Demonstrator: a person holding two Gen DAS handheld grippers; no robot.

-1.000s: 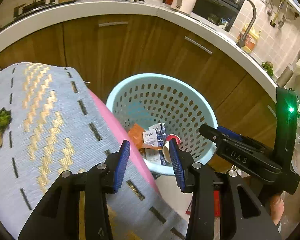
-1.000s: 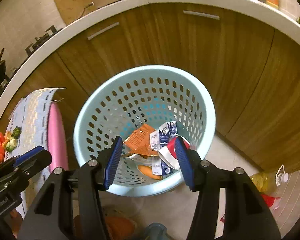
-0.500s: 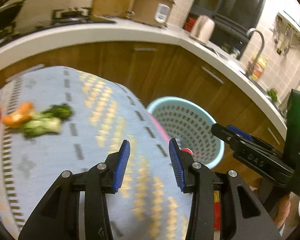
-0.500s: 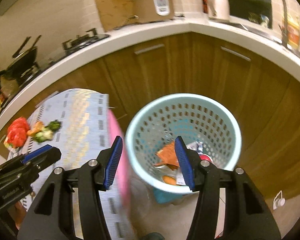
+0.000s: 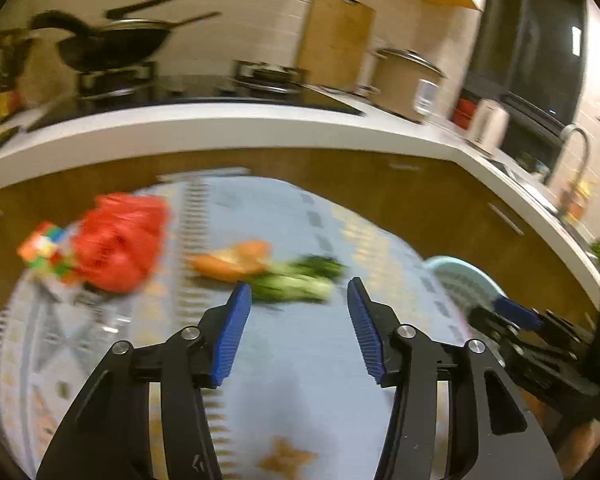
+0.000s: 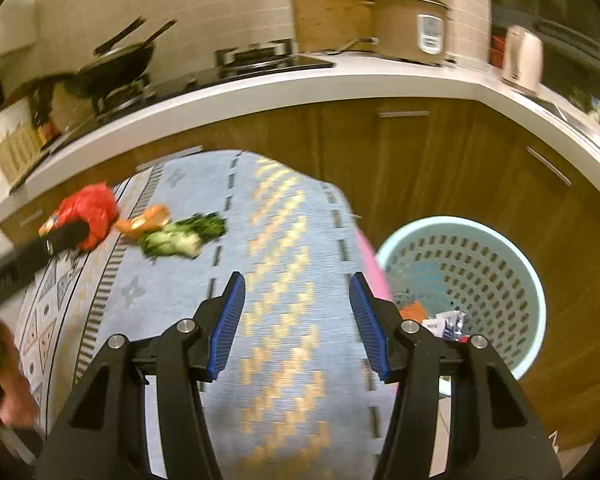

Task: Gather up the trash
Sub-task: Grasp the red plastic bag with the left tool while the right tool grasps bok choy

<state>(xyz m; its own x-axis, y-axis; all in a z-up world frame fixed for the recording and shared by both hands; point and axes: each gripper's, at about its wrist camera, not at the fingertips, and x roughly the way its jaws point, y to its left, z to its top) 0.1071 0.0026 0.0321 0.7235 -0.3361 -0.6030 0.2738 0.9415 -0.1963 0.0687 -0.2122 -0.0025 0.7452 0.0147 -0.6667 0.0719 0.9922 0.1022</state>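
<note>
Left tongs [image 5: 299, 295] spread wide, empty, over the table [image 5: 320, 380]. Right tongs [image 6: 297, 294] equally agape, holding nothing. Greens [image 5: 296, 282] and orange peel [image 5: 236, 262] mid-table, red bag [image 5: 118, 242] toward the far left edge. Bin [image 6: 500, 248] off the right edge, wrappers [image 6: 446, 322] inside.

Vegetable scraps [image 6: 182, 236] lie on tablecloth [image 6: 284, 240]; basket [image 6: 532, 292] right of it.

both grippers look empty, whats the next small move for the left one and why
Probably ease the left gripper forward and down onto the green vegetable scrap. It is open and empty, the scrap lies on the tablecloth just ahead of its fingertips, and the trash basket already holds wrappers.
</note>
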